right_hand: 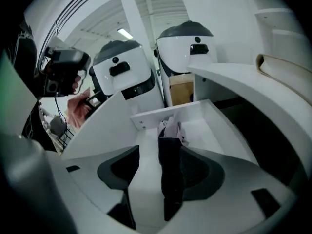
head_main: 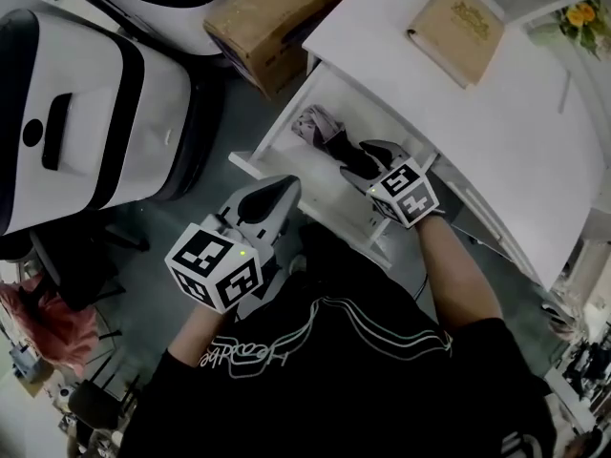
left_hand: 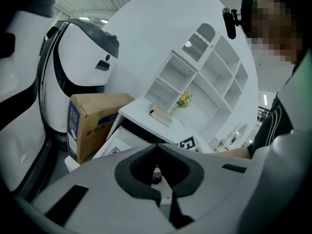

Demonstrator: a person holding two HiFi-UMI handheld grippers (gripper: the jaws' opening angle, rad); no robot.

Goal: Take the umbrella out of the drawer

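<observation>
Inside the open drawer (head_main: 270,141) of a smooth white desk (head_main: 477,132) lies the folded umbrella (head_main: 323,130), a slim bundle with crumpled pinkish-grey fabric at one end and a dark, smoother length at the other. In the head view its long axis runs from 10 o'clock, where the pale fabric lies, to 4 o'clock, where the dark end lies. In the right gripper view it runs from 12 to 6 o'clock, with the fabric end near the drawer's far wall. The right gripper (head_main: 365,163) has grey shells and black ribbed pads, and its jaws stand wide apart with the dark length of the umbrella between them. That length lies close against the pad at 3 o'clock, and whether it touches cannot be told. The left gripper (head_main: 290,185) hangs outside the drawer's front edge at 7 o'clock from the umbrella, with its curved tips closed together on nothing. A tan, leathery book (head_main: 456,31) lies flat on the desk top. A brown cardboard box (head_main: 277,17) stands at 11 o'clock from the drawer.
</observation>
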